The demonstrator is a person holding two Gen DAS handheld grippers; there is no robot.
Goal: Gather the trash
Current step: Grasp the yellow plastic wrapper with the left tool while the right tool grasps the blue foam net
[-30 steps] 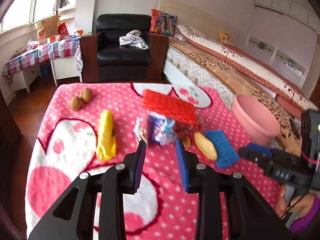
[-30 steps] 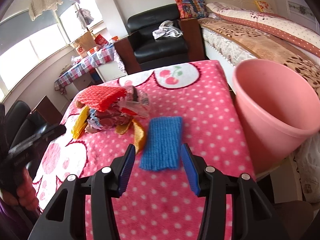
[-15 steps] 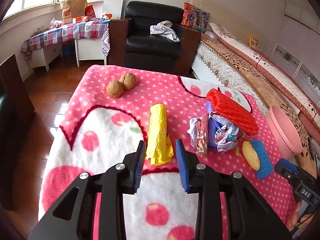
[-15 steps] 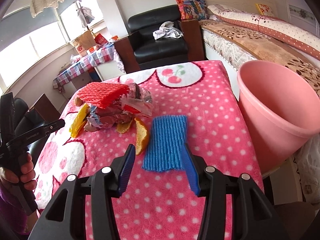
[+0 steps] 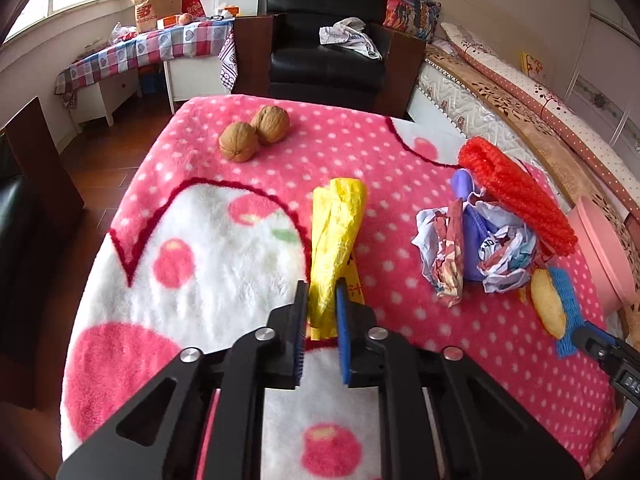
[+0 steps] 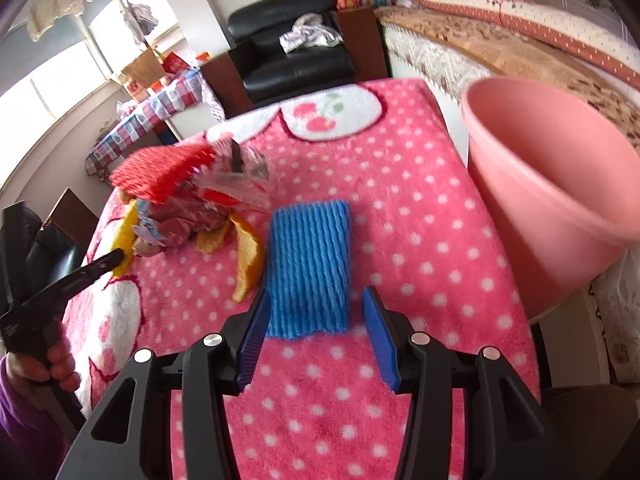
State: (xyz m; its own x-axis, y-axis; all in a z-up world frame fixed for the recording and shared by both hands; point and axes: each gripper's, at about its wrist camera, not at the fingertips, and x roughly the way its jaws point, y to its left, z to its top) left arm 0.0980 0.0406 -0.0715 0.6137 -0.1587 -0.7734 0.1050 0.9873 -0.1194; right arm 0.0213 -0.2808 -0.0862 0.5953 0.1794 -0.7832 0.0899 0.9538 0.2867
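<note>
My left gripper [image 5: 322,292] has its fingers around the near end of a crumpled yellow plastic bag [image 5: 335,236] lying on the pink spotted blanket [image 5: 200,240]; the pads press it. My right gripper [image 6: 318,308] is open, its fingers on either side of the near end of a blue foam net [image 6: 308,264]. A pile of crumpled wrappers [image 5: 476,248] with a red foam net [image 5: 516,196] on top lies right of the bag. Orange peel [image 6: 248,260] lies beside the blue net. A pink bin [image 6: 560,208] stands at the right.
Two walnuts [image 5: 254,134] sit at the far side of the blanket. A black armchair [image 5: 324,44] stands beyond the table, a bed [image 5: 520,96] to the right, a checked side table [image 5: 148,48] to the left.
My left gripper swung left from the wrapper pile to the yellow bag and closed on its near end. My right gripper moved down and forward over the blue net.
</note>
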